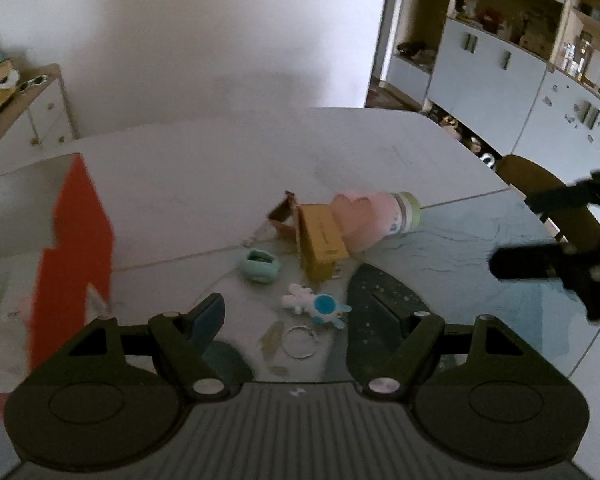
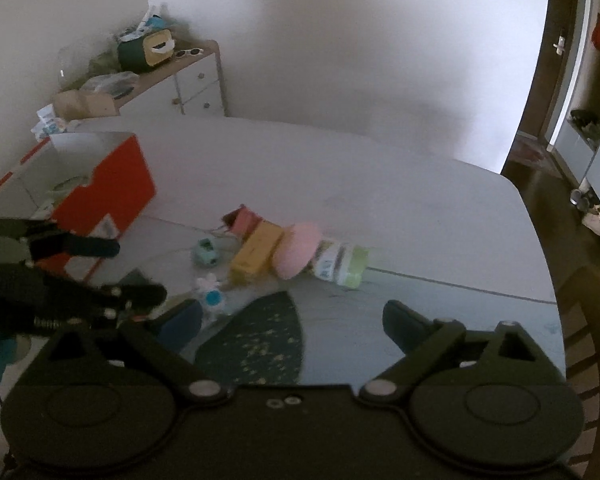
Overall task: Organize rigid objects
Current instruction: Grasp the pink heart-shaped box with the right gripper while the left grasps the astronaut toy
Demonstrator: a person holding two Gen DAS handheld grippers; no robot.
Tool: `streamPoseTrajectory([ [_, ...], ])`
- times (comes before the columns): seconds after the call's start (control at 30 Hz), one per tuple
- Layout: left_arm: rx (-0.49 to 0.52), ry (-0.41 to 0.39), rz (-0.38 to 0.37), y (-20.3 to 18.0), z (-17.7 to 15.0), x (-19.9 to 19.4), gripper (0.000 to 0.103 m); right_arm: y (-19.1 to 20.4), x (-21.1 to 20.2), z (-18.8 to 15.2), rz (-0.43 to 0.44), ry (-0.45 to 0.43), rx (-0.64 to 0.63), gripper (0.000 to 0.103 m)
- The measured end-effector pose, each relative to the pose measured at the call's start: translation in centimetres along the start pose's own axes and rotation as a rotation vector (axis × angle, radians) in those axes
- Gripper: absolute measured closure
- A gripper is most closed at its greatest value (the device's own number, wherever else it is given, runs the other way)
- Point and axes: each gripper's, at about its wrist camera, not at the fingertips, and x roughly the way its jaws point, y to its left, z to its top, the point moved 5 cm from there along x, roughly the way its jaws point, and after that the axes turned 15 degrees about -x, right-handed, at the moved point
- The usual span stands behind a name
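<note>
A pile lies mid-table: a yellow box (image 1: 320, 240), a pink-sleeved bottle with a green cap (image 1: 374, 216), a small brown open box (image 1: 282, 214), a mint toy (image 1: 260, 266), a white and blue figure (image 1: 318, 306) and a metal ring (image 1: 300, 342). An open red and white box (image 1: 74, 248) stands at the left. My left gripper (image 1: 300, 312) is open and empty, just before the figure. My right gripper (image 2: 292, 320) is open and empty over a dark oval mat (image 2: 256, 340), short of the bottle (image 2: 332, 260) and yellow box (image 2: 256, 254). The red box (image 2: 108, 196) holds some items.
The white table (image 1: 220, 168) has a rounded far right corner. A wooden chair (image 1: 548, 196) stands at its right edge. A low drawer unit (image 2: 196, 76) with clutter is at the back left. Shelving with cupboards (image 1: 500, 60) lines the far right wall.
</note>
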Motion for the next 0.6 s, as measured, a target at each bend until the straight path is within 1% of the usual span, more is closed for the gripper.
streamPoseTrajectory([
  [0.13, 0.028, 0.006, -0.005, -0.6, -0.3, 2.0, 0.025, -1.4, 1.8, 0.4, 0.006, 0.008, 0.005, 0.012],
  [0.4, 0.031, 0.042, -0.01, -0.5, -0.9, 5.4, 0.025, -1.9, 5.4, 1.1, 0.038, 0.034, -0.01, 0.021],
  [0.6, 0.096, 0.054, -0.018, -0.9, -1.2, 7.4, 0.025, -1.8, 7.9, 1.9, 0.065, 0.054, -0.012, 0.03],
])
